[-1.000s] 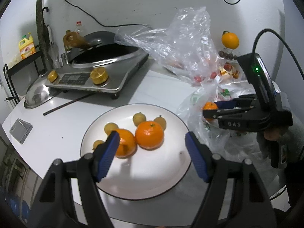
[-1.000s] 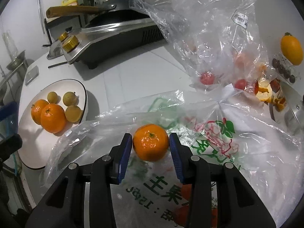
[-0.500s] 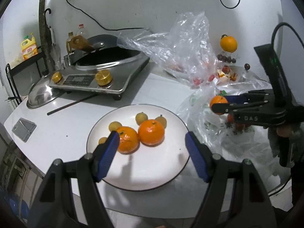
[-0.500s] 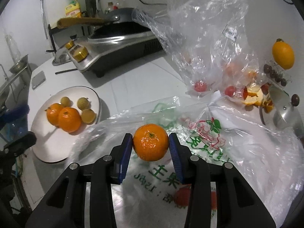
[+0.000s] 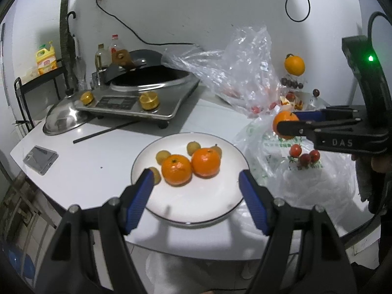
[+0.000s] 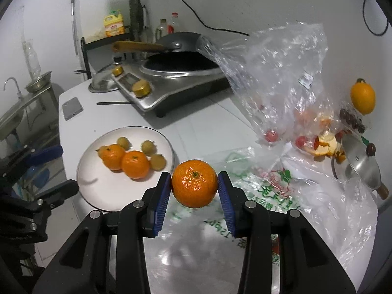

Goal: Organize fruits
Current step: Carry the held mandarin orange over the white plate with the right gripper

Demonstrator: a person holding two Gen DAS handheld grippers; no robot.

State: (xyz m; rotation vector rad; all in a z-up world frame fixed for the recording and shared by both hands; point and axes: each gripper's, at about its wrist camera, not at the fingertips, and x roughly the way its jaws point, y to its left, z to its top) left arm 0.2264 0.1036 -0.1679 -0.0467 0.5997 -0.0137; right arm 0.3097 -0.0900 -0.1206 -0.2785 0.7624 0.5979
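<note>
1. Fruit in the left wrist view lay mostly on a white plate [image 5: 186,208] at the near edge of the white table [image 5: 98,156]: two oranges [image 5: 176,169] sat touching each other at its middle, with four small yellow-brown fruits [image 5: 163,156] around them. The left gripper [image 5: 196,183] hung over the plate's near half with its blue pads spread wide and nothing between them. To the right, the right gripper [image 5: 285,125] reached in from the side, clamped on a third orange [image 5: 281,120] above a crumpled printed bag [image 5: 294,169] that held three small red fruits [image 5: 305,156]. Behind stood an induction cooker [image 5: 137,103] with a black wok, and a clear bag [image 5: 240,73]
2. Fruit in the right wrist view centred on the held orange [image 6: 194,183], stem up, pressed on both sides by the blue pads [image 6: 163,202] of the right gripper [image 6: 194,186]; it hung clear of the surface, above the printed bag [image 6: 306,210] and just beside the plate's [image 6: 103,191] right rim. The plate's two oranges [image 6: 134,164] and small fruits [image 6: 148,147] lay to the left, and the left gripper [image 6: 52,167] showed at the left edge, its jaws apart and empty. Orange peel [image 6: 323,144] lay at the foot of the clear bag [image 6: 281,73]
</note>
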